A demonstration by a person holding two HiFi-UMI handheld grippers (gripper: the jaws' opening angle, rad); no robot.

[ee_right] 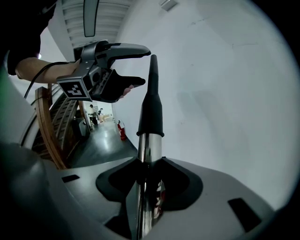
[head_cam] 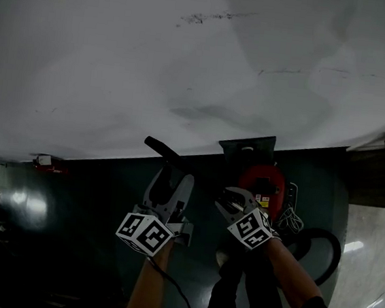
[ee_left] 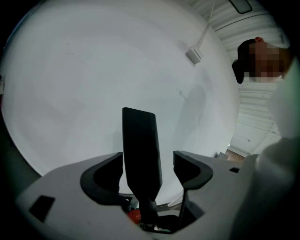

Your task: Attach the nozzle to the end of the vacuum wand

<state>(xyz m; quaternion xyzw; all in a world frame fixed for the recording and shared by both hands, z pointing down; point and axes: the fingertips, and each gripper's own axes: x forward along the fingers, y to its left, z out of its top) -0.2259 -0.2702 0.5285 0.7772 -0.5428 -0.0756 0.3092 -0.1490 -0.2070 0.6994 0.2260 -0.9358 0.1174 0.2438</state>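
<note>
A black flat crevice nozzle sits on the end of a chrome vacuum wand. My right gripper is shut on the wand just below the nozzle's collar. In the left gripper view the nozzle stands between the jaws of my left gripper, which are open with a gap on the right side. The head view shows the nozzle sticking up-left past the left gripper, with the right gripper close beside it. From the right gripper view the left gripper hangs open near the nozzle tip.
A red vacuum body stands on the dark floor against the white wall, with a black hose looped to its right. A wooden stair railing and a fire extinguisher lie down the corridor.
</note>
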